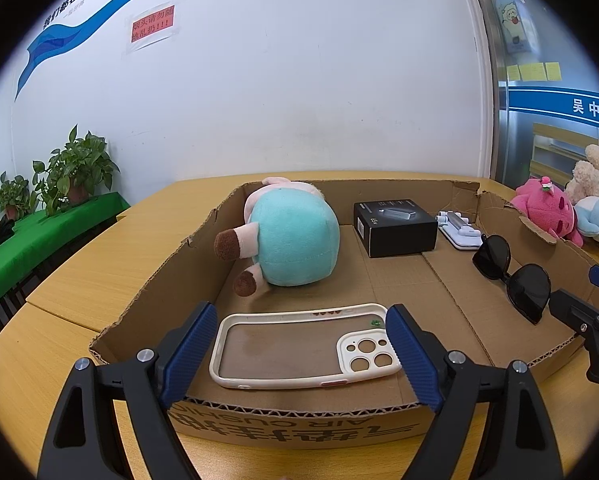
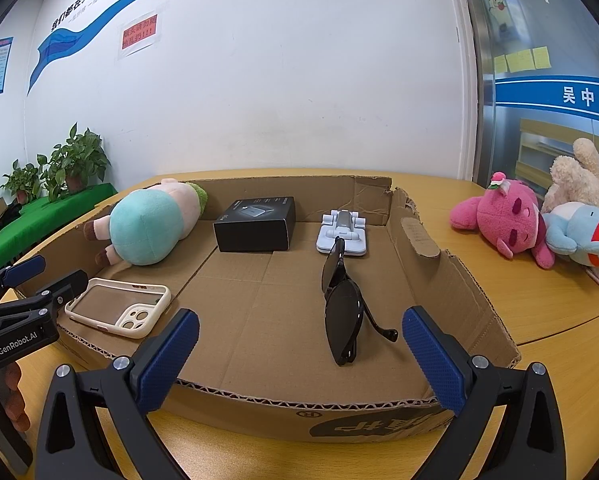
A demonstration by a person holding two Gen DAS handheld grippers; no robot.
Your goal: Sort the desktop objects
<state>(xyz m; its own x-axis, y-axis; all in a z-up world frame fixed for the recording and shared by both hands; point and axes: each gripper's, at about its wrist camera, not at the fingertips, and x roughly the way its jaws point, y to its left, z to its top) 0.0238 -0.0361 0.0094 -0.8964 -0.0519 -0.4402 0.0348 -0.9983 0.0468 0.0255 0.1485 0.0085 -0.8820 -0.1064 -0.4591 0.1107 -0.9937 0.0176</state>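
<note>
The left gripper is released, its blue pads on both sides of the phone case without pressing. The right gripper is also released near the sunglasses. Both things lie inside the cardboard tray.

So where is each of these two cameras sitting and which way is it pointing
Left wrist: on the left gripper, angled down into the cardboard tray at the phone case; own open fingers and the right gripper's tip show.
Right wrist: on the right gripper, angled down at the sunglasses; own open fingers, the left gripper and a hand show.
Shared: tray, phone case, sunglasses, teal plush, black box.
</note>
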